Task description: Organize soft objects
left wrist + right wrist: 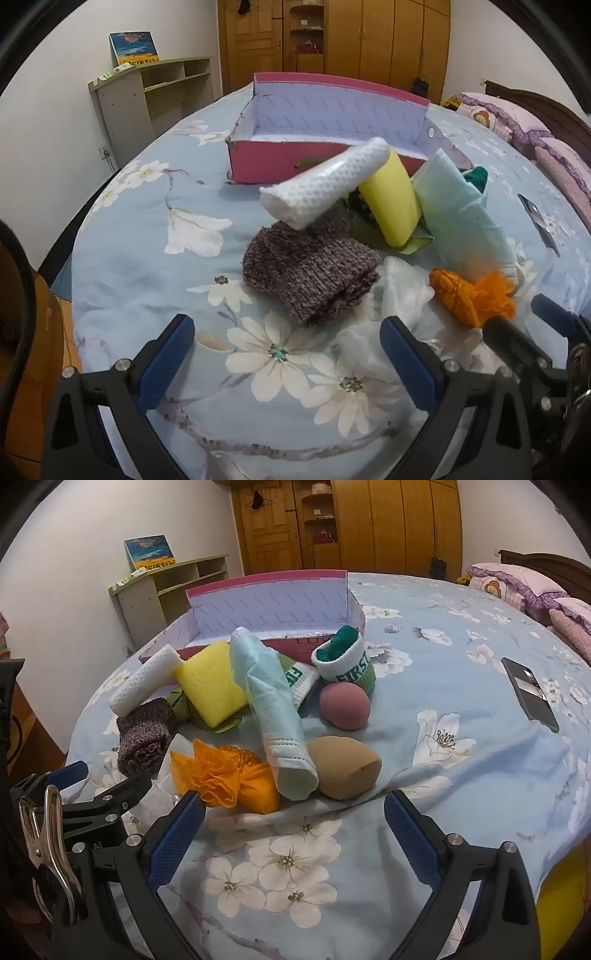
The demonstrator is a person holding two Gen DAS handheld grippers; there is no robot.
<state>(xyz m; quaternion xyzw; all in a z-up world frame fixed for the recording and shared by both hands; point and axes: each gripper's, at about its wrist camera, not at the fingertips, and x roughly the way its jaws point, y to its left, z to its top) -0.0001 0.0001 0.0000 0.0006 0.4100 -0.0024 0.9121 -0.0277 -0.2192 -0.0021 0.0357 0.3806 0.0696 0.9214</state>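
Note:
A pile of soft things lies on the floral bed in front of an open pink box (pixel 258 166) (pixel 207 590). In it: a white towel roll (pixel 325 181) (pixel 144 681), a yellow sponge (pixel 391 199) (pixel 210 686), a grey knit cloth (pixel 310 269) (pixel 144 734), a pale blue roll (pixel 458 214) (pixel 273 709), an orange mesh puff (pixel 472 291) (pixel 218 775), a tan sponge egg (pixel 343 768), a pink sponge egg (pixel 343 705) and a green-white sock (pixel 347 661). My left gripper (pixel 288 354) is open and empty, just short of the knit cloth. My right gripper (pixel 295 834) is open and empty, just short of the tan egg.
A dark phone (pixel 532 694) (pixel 539 221) lies on the bed to the right. Pink pillows (pixel 517 583) sit by the headboard at far right. A shelf unit (pixel 147 96) stands by the left wall; a wooden wardrobe (pixel 388 524) is behind.

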